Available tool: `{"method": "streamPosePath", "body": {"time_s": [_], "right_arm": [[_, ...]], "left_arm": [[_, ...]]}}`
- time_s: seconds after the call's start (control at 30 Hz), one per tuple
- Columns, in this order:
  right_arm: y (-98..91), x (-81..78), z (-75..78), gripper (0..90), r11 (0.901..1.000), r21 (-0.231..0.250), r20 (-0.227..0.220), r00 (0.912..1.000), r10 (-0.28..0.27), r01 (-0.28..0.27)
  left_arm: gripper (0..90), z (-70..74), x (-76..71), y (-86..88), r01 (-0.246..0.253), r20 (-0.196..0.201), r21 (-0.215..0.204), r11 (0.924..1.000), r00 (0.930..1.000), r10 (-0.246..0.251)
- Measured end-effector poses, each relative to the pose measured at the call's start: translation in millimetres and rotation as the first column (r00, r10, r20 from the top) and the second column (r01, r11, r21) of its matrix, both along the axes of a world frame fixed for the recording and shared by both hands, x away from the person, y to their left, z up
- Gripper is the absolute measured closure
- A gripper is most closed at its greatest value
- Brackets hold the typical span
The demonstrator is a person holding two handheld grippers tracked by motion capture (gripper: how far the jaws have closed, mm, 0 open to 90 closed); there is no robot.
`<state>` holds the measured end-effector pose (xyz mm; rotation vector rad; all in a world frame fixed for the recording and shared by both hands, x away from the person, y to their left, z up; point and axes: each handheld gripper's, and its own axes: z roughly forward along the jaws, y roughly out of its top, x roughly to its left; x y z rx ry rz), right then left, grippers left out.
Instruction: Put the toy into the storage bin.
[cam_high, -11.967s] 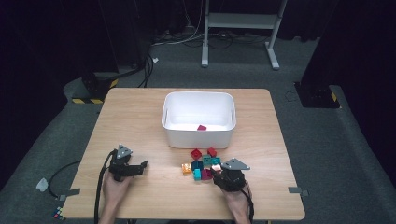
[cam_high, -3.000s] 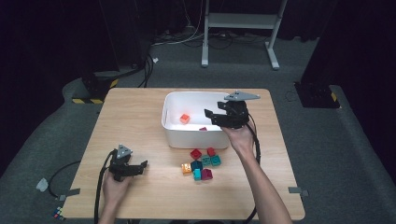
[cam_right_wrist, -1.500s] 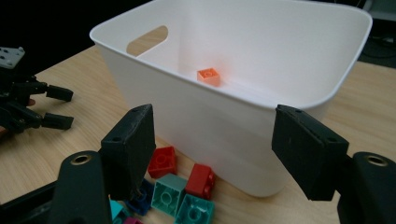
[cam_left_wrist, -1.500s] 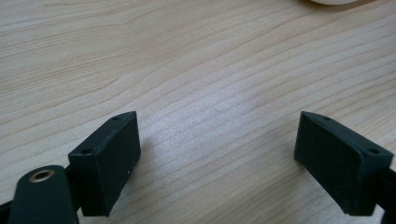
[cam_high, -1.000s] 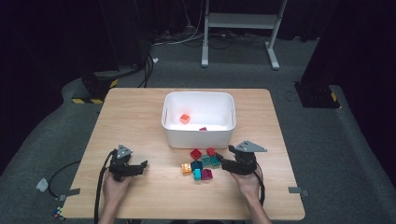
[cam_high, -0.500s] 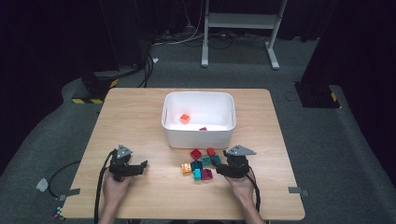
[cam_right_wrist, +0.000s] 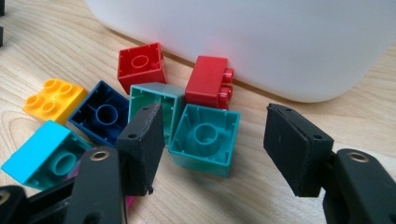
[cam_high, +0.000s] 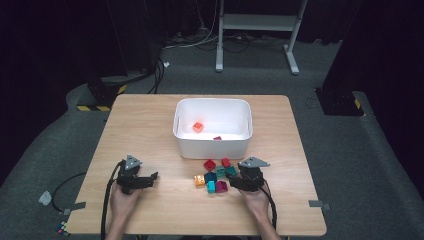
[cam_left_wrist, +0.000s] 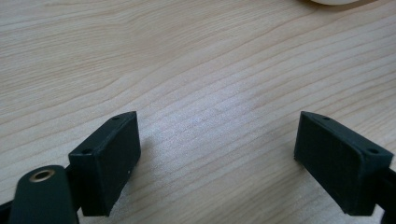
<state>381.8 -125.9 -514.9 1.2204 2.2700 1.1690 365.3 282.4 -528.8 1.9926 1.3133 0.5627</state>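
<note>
Right gripper (cam_right_wrist: 212, 154) drops lower onto pile | jaws closing, half-wide, not gripping | teal brick (cam_right_wrist: 204, 138) between them, 12 o'clock

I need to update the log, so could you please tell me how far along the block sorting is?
Done: an orange block and a dark red block lie in the white bin. In hand: the right gripper, closing, straddles a teal block, not yet gripping. Left: seven blocks in the pile by the bin. The left gripper waits open over the table.
</note>
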Motion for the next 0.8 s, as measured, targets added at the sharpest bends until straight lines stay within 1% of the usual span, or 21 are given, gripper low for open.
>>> {"method": "streamPosePath", "body": {"time_s": [0.13, 0.23, 0.4, 0.57, 0.7, 0.8], "right_arm": [[1.0, 0.2, -1.9, 42.5, 0.9999, -0.012, 0.001, 1.0000, -0.003, 0.003], [1.0, 1.0, -3.1, 44.8, 0.9999, -0.016, -0.006, 1.0000, -0.004, 0.004], [2.0, 0.4, -3.5, 49.2, 0.9994, -0.035, -0.005, 1.0000, -0.001, 0.000], [1.9, 0.3, -4.1, 53.0, 0.9992, -0.041, -0.006, 1.0000, -0.001, 0.000], [2.7, -0.3, -4.7, 56.3, 0.9985, -0.055, -0.004, 1.0000, 0.005, -0.005], [1.6, -2.0, -5.1, 57.9, 0.9985, -0.055, 0.005, 1.0000, 0.000, 0.000]], "left_arm": [[14.5, 0.0, 0.0, 0.0, 0.000, 0.000, 0.000, 1.0000, 1.0000, 0.000], [14.5, 0.0, 0.0, 0.0, 0.000, 0.000, 0.000, 1.0000, 1.0000, 0.000], [14.5, 0.0, 0.0, 0.0, 0.000, 0.000, 0.000, 1.0000, 1.0000, 0.000], [14.5, 0.0, 0.0, 0.0, 0.000, 0.000, 0.000, 1.0000, 1.0000, 0.000], [14.5, 0.0, 0.0, 0.0, 0.000, 0.000, 0.000, 1.0000, 1.0000, 0.000], [14.5, 0.0, 0.0, 0.0, 0.000, 0.000, 0.000, 1.0000, 1.0000, 0.000]]}}
